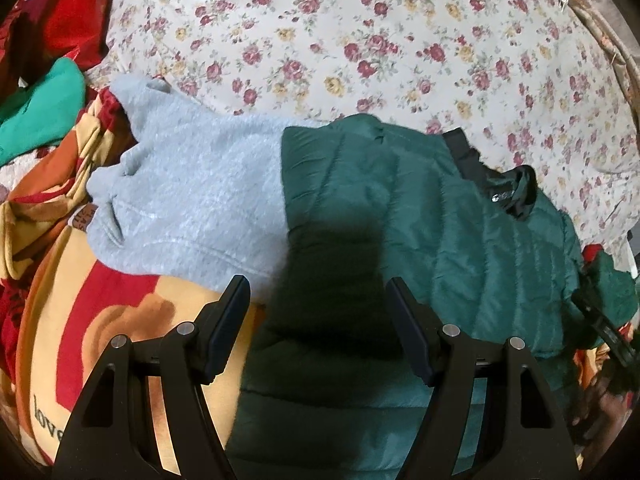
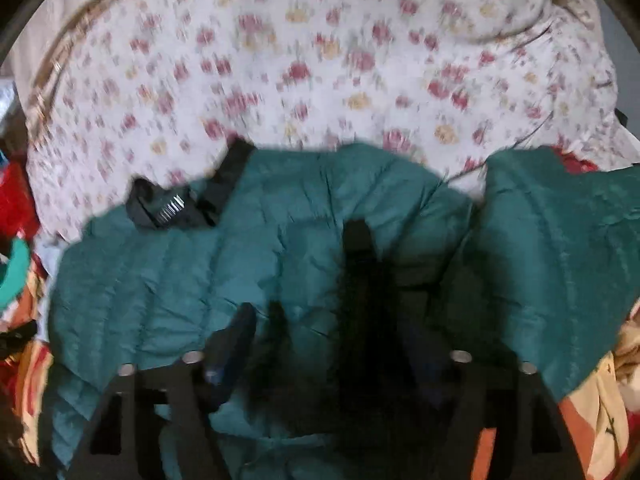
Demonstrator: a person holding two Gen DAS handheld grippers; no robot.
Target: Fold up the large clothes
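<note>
A dark green quilted jacket (image 1: pixel 420 216) is spread over a heap of bedding, with its black collar (image 1: pixel 516 192) turned toward the far right in the left wrist view and a floral sheet (image 1: pixel 360 40) stretched beyond it. The left gripper (image 1: pixel 316 300) is held just above the near part of the jacket, with its jaws parted and nothing caught between them; the green fabric is seen through the gap, and a dark shadow is cast on it there. A grey fleece garment (image 1: pixel 192 200) lies touching the jacket's left edge, partly tucked under it, over a red and yellow patterned blanket (image 1: pixel 100 320). A bright green cloth (image 1: pixel 40 112) and a red one (image 1: pixel 68 12) are piled at the far left. In the blurred right wrist view, the right gripper (image 2: pixel 332 344) is seen over the middle of the jacket (image 2: pixel 280 240), its jaws spread and released, with no fabric pinched. The collar (image 2: pixel 172 204) lies to the far left of it, and a fold of the jacket is raised at the right.
</note>
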